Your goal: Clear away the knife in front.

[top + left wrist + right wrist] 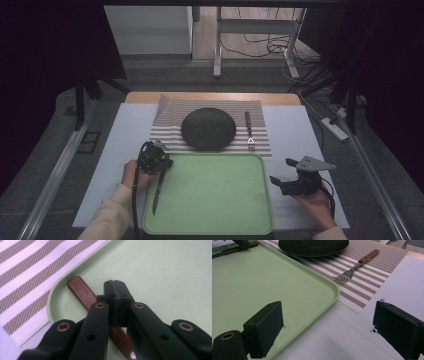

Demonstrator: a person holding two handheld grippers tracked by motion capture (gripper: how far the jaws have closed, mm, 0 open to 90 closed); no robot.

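A pale grey sheet [300, 135] covers the worktop [210, 97], whose wooden far edge shows beyond it. On the sheet lies a brown-and-white striped woven placemat [170, 120], carrying a round dark textured plate [208, 128] and, just to its right, a wooden-handled metal fork [248, 130] with tines toward the person. Touching the placemat's near edge sits a large pale green plastic tray [215, 200] with rounded corners and a low raised rim. Beyond the worktop are grey floor, metal desk legs and loose cables; dark curtains close both sides.

The left gripper [155, 159] hovers over the tray's far left corner, its fingers [110, 293] pressed together on a wooden-handled knife [157, 192]; the reddish handle lies along the tray's left rim, the blade pointing toward the person. The right gripper [287, 172] sits off the tray's right edge above bare sheet, fingers [265, 327] spread wide and holding nothing. Most of the tray floor is open, and bare sheet flanks it on both sides.
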